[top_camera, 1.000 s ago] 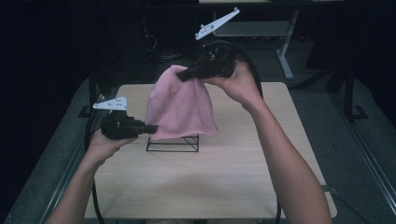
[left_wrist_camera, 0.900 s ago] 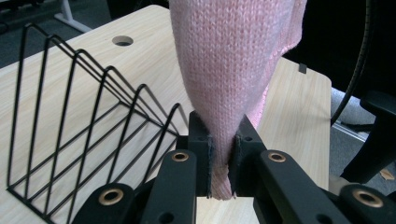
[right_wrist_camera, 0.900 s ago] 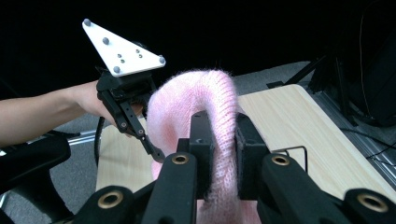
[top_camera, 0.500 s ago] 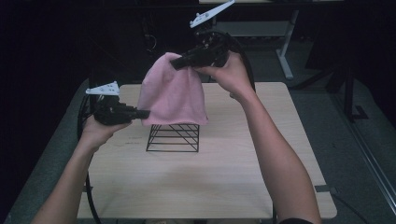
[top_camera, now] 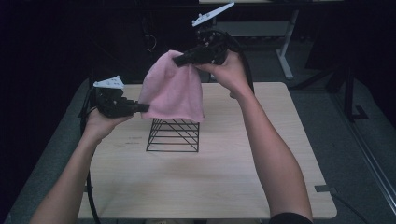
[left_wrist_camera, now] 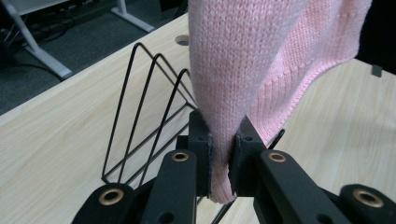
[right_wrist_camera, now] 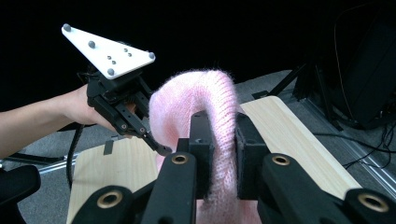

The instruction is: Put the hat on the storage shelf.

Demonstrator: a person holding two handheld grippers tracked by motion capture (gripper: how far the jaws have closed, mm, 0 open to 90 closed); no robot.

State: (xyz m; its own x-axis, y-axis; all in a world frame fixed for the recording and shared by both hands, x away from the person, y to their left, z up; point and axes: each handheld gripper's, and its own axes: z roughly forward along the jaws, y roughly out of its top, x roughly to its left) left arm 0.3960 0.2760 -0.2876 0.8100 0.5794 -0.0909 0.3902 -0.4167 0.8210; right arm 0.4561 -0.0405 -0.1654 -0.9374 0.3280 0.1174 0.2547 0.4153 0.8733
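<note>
A pink knitted cloth (top_camera: 173, 91) hangs in the air over a black wire rack (top_camera: 173, 135) on the table. My right gripper (top_camera: 180, 59) is shut on the cloth's top edge, high above the table's far side. My left gripper (top_camera: 144, 108) is shut on the cloth's lower left edge, just left of the rack. In the left gripper view the knit (left_wrist_camera: 243, 70) is pinched between the jaws, with the rack (left_wrist_camera: 144, 107) behind. The right gripper view shows a fold of knit (right_wrist_camera: 205, 107) between its jaws and the left gripper (right_wrist_camera: 161, 148) beyond.
The light wooden table (top_camera: 243, 177) carries the rack near its middle. A desk frame with metal legs (top_camera: 285, 51) stands behind the table. Dark floor surrounds it, with cables at the right (right_wrist_camera: 373, 135).
Both grippers have lifted the pink cloth higher, and it now hangs above the rack instead of draping down over it. The left gripper rose and stayed at the cloth's left edge.
</note>
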